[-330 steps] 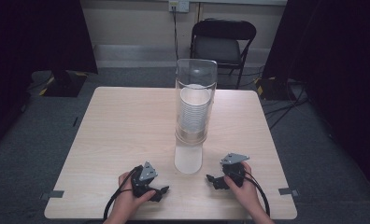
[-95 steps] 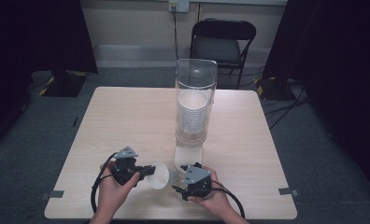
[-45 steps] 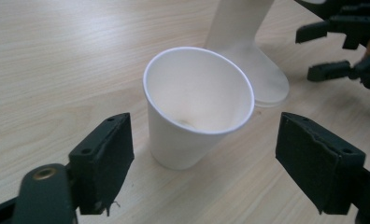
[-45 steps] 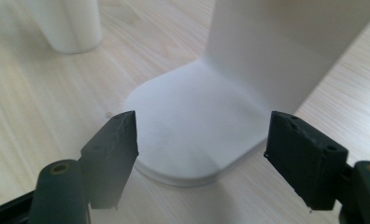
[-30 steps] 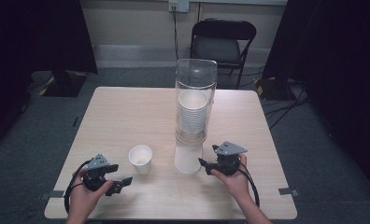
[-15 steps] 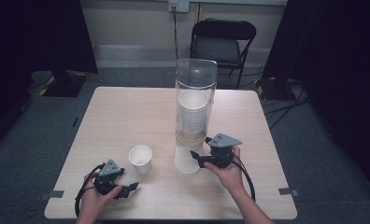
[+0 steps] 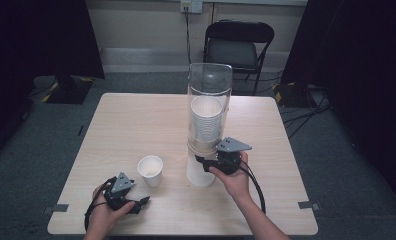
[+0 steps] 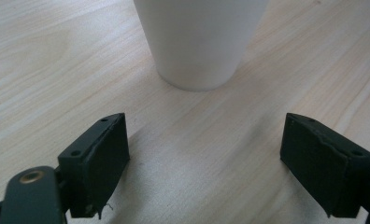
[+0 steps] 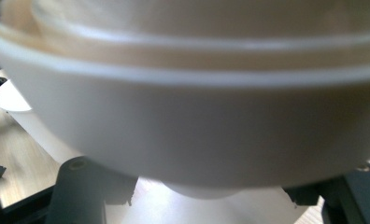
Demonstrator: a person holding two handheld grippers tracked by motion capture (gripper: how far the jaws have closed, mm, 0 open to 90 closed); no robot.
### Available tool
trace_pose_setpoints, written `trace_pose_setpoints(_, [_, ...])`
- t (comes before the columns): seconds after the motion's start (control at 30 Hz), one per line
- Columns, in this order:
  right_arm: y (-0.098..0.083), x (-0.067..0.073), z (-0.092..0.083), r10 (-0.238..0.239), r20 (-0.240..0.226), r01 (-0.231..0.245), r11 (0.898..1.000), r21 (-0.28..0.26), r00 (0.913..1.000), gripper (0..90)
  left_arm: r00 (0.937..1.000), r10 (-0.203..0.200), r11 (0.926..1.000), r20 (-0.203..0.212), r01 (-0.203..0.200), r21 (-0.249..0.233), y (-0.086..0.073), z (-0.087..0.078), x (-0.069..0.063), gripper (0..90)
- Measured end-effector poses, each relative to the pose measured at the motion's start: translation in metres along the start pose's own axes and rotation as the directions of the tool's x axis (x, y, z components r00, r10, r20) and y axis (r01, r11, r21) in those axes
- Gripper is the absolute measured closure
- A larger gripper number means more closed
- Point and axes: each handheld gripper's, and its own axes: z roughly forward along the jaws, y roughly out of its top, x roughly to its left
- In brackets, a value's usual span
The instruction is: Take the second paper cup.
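A clear tube dispenser (image 7: 209,107) holding a stack of white cups stands mid-table. Its lowest cup (image 7: 200,176) hangs out below. My right gripper (image 7: 202,164) is at that cup from the right, open, one jaw on each side. In the right gripper view (image 9: 209,196) the dispenser's rim (image 9: 188,126) looms close above the cup (image 9: 202,205). A single white cup (image 7: 150,170) stands upright on the table to the left. My left gripper (image 7: 143,202) rests just in front of it, open and empty. In the left gripper view (image 8: 204,140) the cup (image 8: 202,37) stands a little beyond the jaws.
The wooden table (image 7: 136,125) has bare surface on its left and far halves. A black folding chair (image 7: 238,45) stands beyond the far edge. Cables (image 7: 306,115) lie on the floor to the right. Dark curtains flank both sides.
My left gripper set the single cup down, drew back left, then came right again toward it. My right gripper moved up and left to the dispenser's lowest cup.
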Motion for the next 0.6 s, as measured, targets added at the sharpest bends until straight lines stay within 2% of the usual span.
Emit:
trace_pose_setpoints(0.1, [-0.0008, -0.0011, 0.0014, 0.012, -0.006, -0.012, 1.0, -0.007, 0.9999, 34.2, 1.0, 0.0, 1.0, 0.0, 0.0, 0.0, 0.0, 0.0, 0.0, 15.0])
trace_pose_setpoints(0.33, [-0.0023, -0.0016, 0.0024, -0.016, -0.011, 0.016, 1.0, 0.0, 0.9998, 36.2, 1.0, 0.001, 1.0, 0.0, -0.001, 0.0, 0.0, 0.0, 0.0, 15.0])
trace_pose_setpoints(0.4, [-0.0038, 0.0001, 0.002, -0.038, 0.0, 0.038, 0.999, -0.001, 0.9993, 36.5, 1.0, 0.007, 1.0, -0.002, -0.007, 0.0, 0.0, -0.0001, 0.0003, 14.9])
trace_pose_setpoints(0.53, [-0.0053, 0.0004, 0.0023, -0.042, -0.002, 0.042, 0.999, -0.001, 0.9991, 36.8, 0.9999, 0.012, 0.9999, -0.003, -0.012, 0.001, 0.0001, -0.0002, 0.0006, 15.0])
trace_pose_setpoints(0.57, [-0.0059, 0.0004, 0.0028, -0.064, 0.009, 0.065, 0.998, -0.011, 0.9979, 37.0, 0.9999, 0.013, 0.9999, -0.004, -0.013, 0.0, 0.0002, -0.0002, 0.0006, 14.9])
trace_pose_setpoints(0.6, [-0.0066, 0.001, 0.0023, -0.05, 0.006, 0.05, 0.999, -0.005, 0.9987, 37.0, 0.9999, 0.013, 0.9999, -0.004, -0.013, 0.0, 0.0002, -0.0002, 0.0006, 15.0])
